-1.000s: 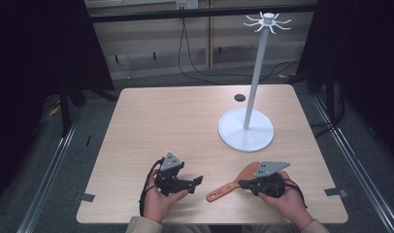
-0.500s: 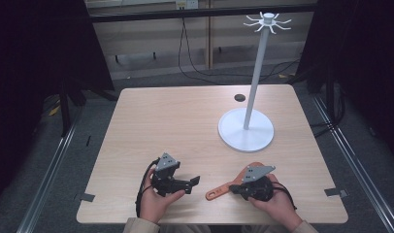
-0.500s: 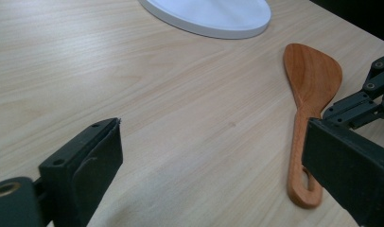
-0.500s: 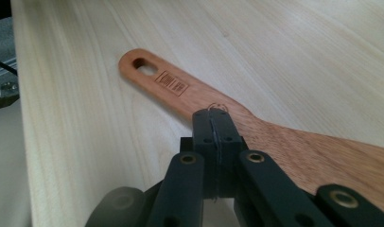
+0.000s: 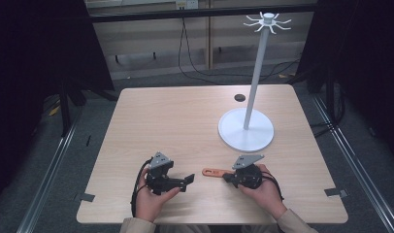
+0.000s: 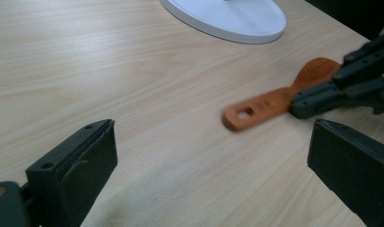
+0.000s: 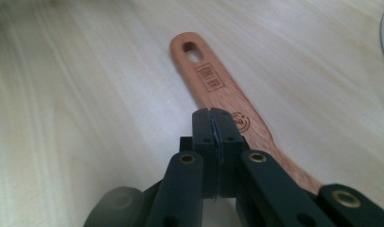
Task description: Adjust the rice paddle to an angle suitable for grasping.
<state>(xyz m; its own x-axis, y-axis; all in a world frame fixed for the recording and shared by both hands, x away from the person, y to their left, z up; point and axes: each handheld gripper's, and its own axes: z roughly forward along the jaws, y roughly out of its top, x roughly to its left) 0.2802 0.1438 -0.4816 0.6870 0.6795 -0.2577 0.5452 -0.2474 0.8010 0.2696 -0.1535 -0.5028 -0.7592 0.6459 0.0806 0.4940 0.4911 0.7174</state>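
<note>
Wooden spatula (image 5: 215, 172) lying flat near the table's (image 5: 185, 121) front edge, just short of the white stand (image 5: 246, 128); right gripper (image 5: 229, 177) closed tight, jaws over its handle, holding nothing; left gripper (image 5: 190, 179) just opened wide, empty, aimed at the spatula.

There are two tools, one in each hand. The left tool (image 5: 188, 180) has its two jaws standing wide apart, having just been opening, with nothing between them; the right tool (image 5: 228, 176) has its two jaws pressed together. One wooden spatula (image 5: 215, 172) lies just beside the right tool's tip, with one hole in its handle end. One white stand (image 5: 246, 130) sits beyond the right tool, made up of one round base and one pole. One small dark disc (image 5: 239, 97) lies beyond that. One worktop (image 5: 171, 121) carries them all.
</note>
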